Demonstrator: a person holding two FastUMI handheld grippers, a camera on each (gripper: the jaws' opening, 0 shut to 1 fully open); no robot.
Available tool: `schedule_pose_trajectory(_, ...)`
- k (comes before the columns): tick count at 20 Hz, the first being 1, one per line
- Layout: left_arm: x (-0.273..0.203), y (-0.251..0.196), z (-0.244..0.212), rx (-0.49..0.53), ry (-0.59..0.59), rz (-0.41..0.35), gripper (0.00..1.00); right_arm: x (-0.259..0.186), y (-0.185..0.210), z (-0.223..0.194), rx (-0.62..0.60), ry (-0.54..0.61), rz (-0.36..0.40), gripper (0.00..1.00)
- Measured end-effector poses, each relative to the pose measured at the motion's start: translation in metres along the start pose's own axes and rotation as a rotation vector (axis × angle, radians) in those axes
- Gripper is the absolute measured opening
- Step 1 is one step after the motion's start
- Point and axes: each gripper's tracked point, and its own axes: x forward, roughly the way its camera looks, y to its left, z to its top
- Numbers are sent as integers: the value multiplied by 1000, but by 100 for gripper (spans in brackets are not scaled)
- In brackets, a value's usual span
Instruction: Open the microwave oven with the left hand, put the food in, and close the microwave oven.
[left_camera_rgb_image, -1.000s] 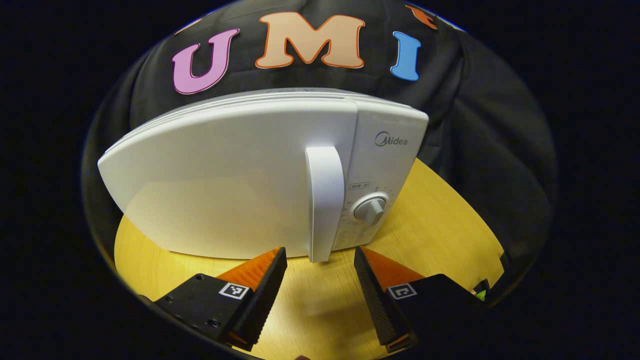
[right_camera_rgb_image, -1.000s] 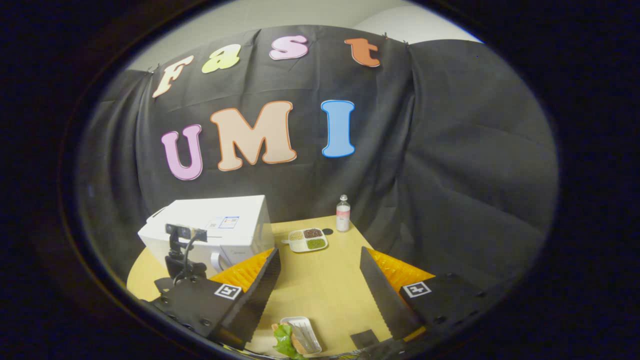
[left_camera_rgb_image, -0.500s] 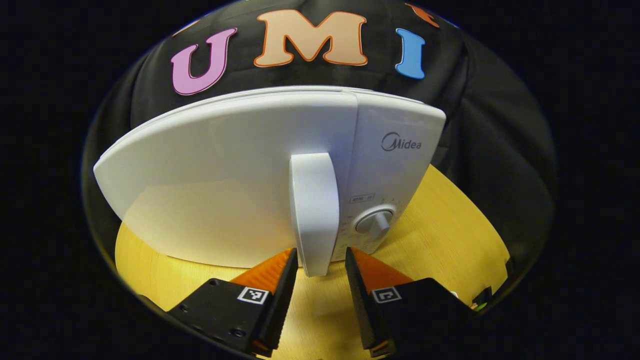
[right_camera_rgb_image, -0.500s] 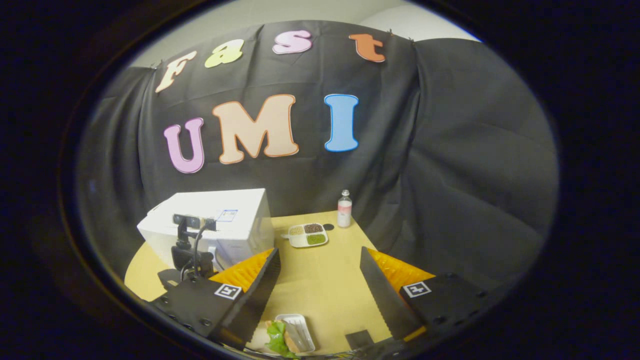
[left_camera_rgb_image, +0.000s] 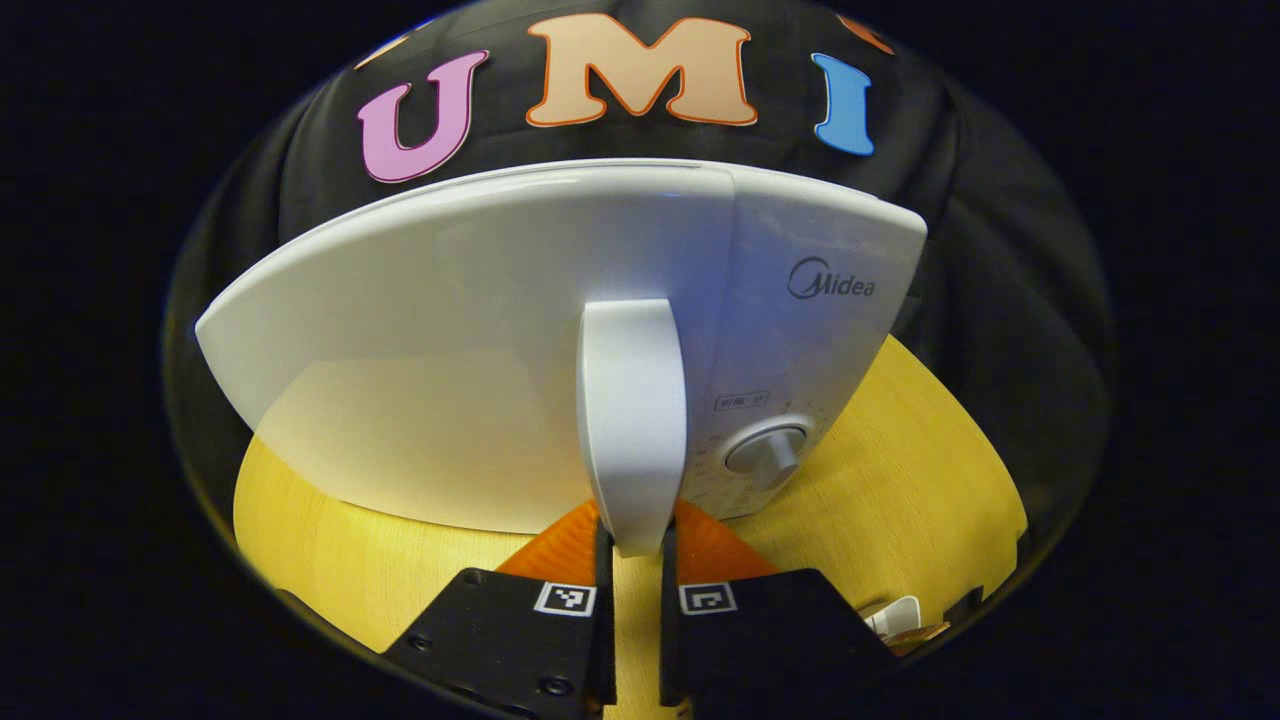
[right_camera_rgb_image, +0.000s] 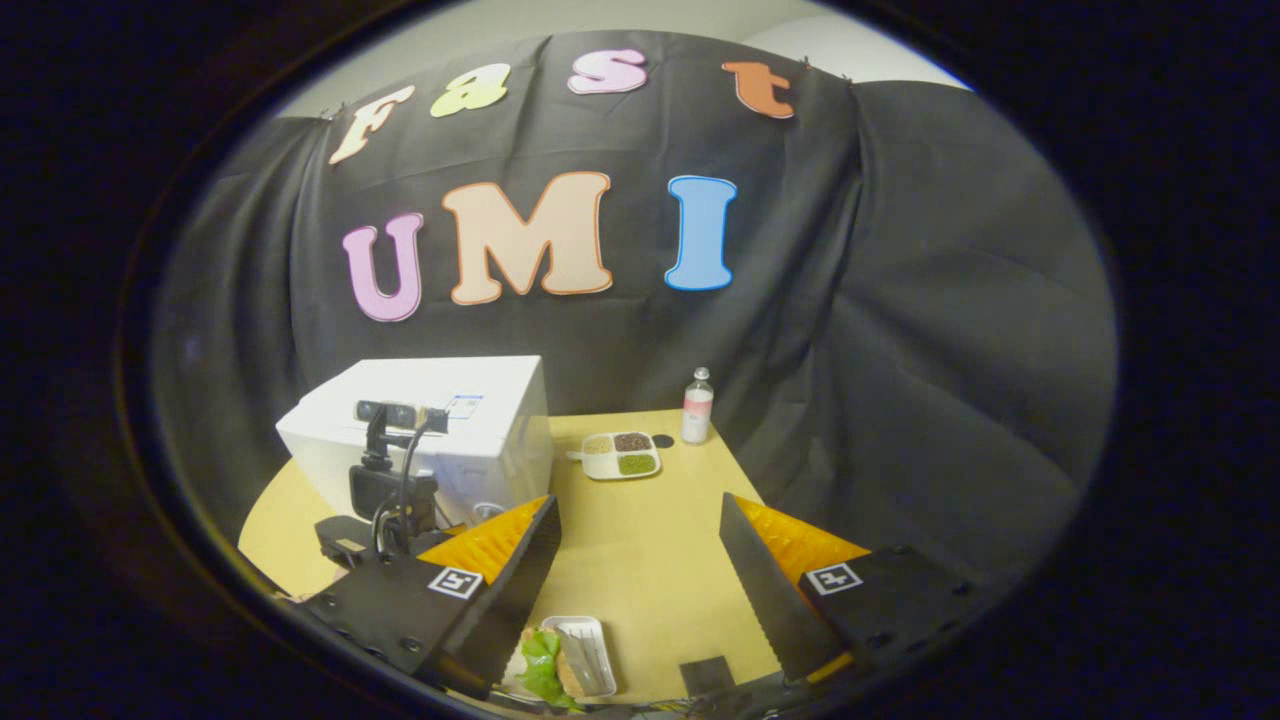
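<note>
- Standing on the wooden tabletop (left_camera_rgb_image: 900, 480), the white microwave oven (left_camera_rgb_image: 480, 340) faces the left gripper view head-on, door shut flush with the control panel.
- Its upright door handle (left_camera_rgb_image: 628, 420) runs down the door's right edge, just left of the round dial (left_camera_rgb_image: 768, 450).
- The left tool (left_camera_rgb_image: 634, 540) has its fingers nearly together, one on each side of the handle's lower end, both pressing against it.
- In the right gripper view the microwave oven (right_camera_rgb_image: 440, 420) sits at the tabletop's (right_camera_rgb_image: 640, 540) left rear, and the left tool's body with its camera and cable (right_camera_rgb_image: 385, 490) stands right in front of it.
- The food (right_camera_rgb_image: 560, 660), a small white tray with green leaf and something bready, lies on the near edge of the tabletop, between the right tool's fingers and below them.
- The right tool (right_camera_rgb_image: 640, 580) hangs above the tabletop with fingers spread wide, nothing between them.
- Farther back, a white divided dish (right_camera_rgb_image: 620, 455) with three fillings sits just right of the microwave oven.
- A small bottle (right_camera_rgb_image: 697, 405) stands upright near the back edge, just beyond the dish.
</note>
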Motion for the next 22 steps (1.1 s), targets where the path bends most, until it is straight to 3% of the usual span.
schedule_pose_trajectory(5,-2,1,0,-35,-31,14,5,-5,4,-13,18,34,24,100)
schedule_pose_trajectory(12,-5,2,-1,-71,-52,42,2,-10,0,-24,12,56,28,97)
schedule_pose_trajectory(14,-28,4,-16,-102,-59,63,2,-10,0,-26,8,61,31,97)
schedule_pose_trajectory(16,-44,6,-28,-20,-96,25,1,-6,4,-30,18,69,51,97)
schedule_pose_trajectory(22,-81,18,-55,-58,-64,25,17,2,30,-48,49,117,183,97)
